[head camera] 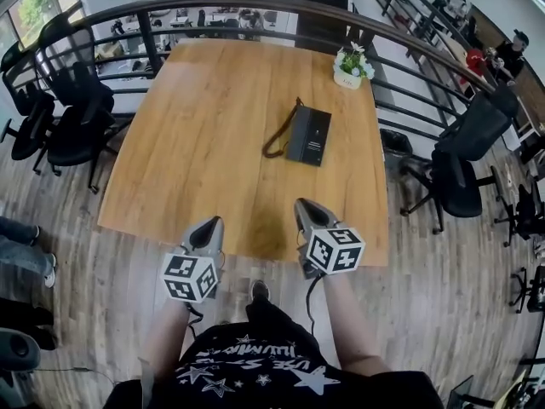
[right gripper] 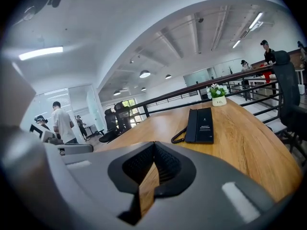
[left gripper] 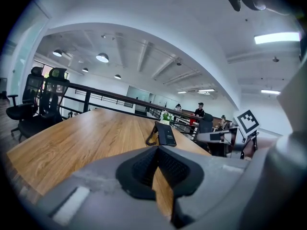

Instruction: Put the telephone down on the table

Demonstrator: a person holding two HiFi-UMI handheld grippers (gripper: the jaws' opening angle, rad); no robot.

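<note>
Telephone [head camera: 308,135] is laid flat on the worktop [head camera: 187,152], upper centre. Left claw [head camera: 211,225] and right claw [head camera: 305,206] are pressed together, empty. Placing is judged done; only withdrawal is called for.

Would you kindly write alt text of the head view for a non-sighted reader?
A black telephone lies on a wooden table with its cord, near a small potted plant. At the near edge, a person holds the left gripper and right gripper, both shut and empty.

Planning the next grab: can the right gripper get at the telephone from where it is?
Probably yes: bare table lies between the right gripper and the telephone, nothing in the way; its jaws are shut, so they must open first.
</note>
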